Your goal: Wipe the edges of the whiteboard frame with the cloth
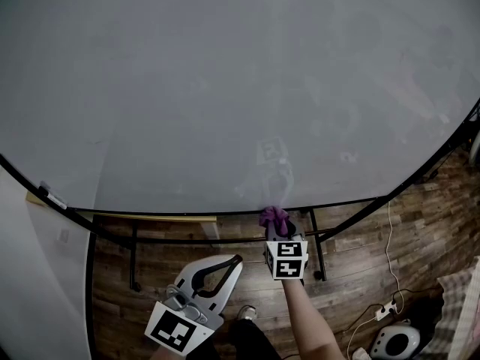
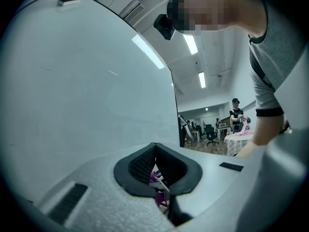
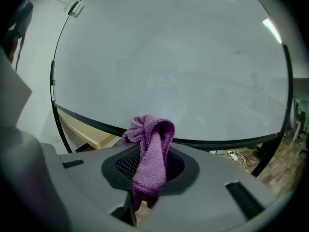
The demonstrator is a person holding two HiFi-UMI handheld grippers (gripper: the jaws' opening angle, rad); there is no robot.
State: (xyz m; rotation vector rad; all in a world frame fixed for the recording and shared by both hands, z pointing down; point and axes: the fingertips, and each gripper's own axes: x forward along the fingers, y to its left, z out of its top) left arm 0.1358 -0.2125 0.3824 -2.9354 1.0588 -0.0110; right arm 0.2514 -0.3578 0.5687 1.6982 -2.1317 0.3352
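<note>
The big whiteboard (image 1: 225, 88) fills most of the head view, and its black frame (image 1: 187, 214) curves along the bottom. My right gripper (image 1: 278, 229) is shut on a purple cloth (image 1: 274, 217), and the bunched cloth sits right at the bottom frame edge. In the right gripper view the cloth (image 3: 149, 149) hangs out between the jaws of the gripper (image 3: 150, 167), just below the black frame (image 3: 217, 141). My left gripper (image 1: 236, 262) hangs lower and to the left, away from the board. Its jaws are together with nothing in them (image 2: 155, 151), and the whiteboard (image 2: 87, 91) is at their left.
Black stand legs (image 1: 133, 265) and a pale wooden strip (image 1: 150, 218) lie under the board. On the wooden floor at the right lie a power strip with its cable (image 1: 386, 312) and a white device (image 1: 394, 342). A person (image 2: 236, 115) stands far off by office chairs.
</note>
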